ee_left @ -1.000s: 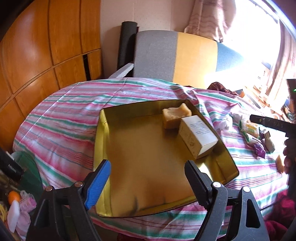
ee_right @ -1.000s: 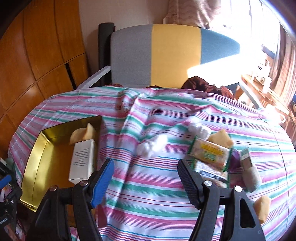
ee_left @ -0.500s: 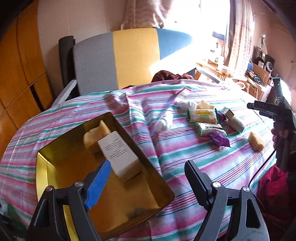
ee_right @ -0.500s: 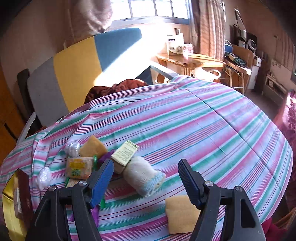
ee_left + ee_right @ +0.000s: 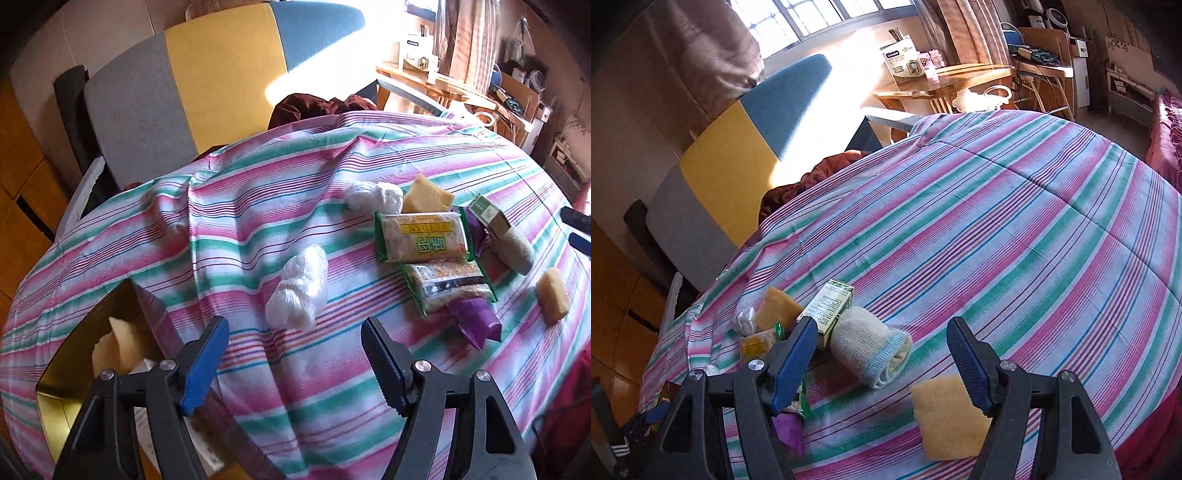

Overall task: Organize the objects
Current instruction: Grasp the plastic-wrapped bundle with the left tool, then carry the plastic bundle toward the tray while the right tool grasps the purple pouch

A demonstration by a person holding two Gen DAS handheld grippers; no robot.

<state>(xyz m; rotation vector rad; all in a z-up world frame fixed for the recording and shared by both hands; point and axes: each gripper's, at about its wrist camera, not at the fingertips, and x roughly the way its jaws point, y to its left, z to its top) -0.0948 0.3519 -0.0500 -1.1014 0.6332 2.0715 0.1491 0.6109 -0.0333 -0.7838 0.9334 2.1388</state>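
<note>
My left gripper (image 5: 295, 328) hovers over the striped tablecloth (image 5: 332, 387), its jaws closing with nothing between them. A white plastic bundle (image 5: 299, 291) lies just past its tips. The gold tin (image 5: 55, 391) at lower left holds a yellow sponge (image 5: 110, 347) and a white box that is mostly hidden. Further right lie two snack packets (image 5: 421, 236), a purple wrapper (image 5: 476, 325), a green box (image 5: 487, 214) and another sponge (image 5: 552, 299). My right gripper (image 5: 882, 328) is open above a rolled towel (image 5: 871, 350). A yellow sponge (image 5: 945, 417) lies under its right finger.
A chair (image 5: 207, 74) with a grey, yellow and blue back stands behind the table. A dark red cloth (image 5: 317, 107) lies on its seat. A wooden side table (image 5: 945, 81) with boxes stands by the window. Wooden cabinets line the left wall.
My left gripper swung right from over the gold tin to the white bundle and narrowed a little. My right gripper swung right to the towel and sponge, then slowed.
</note>
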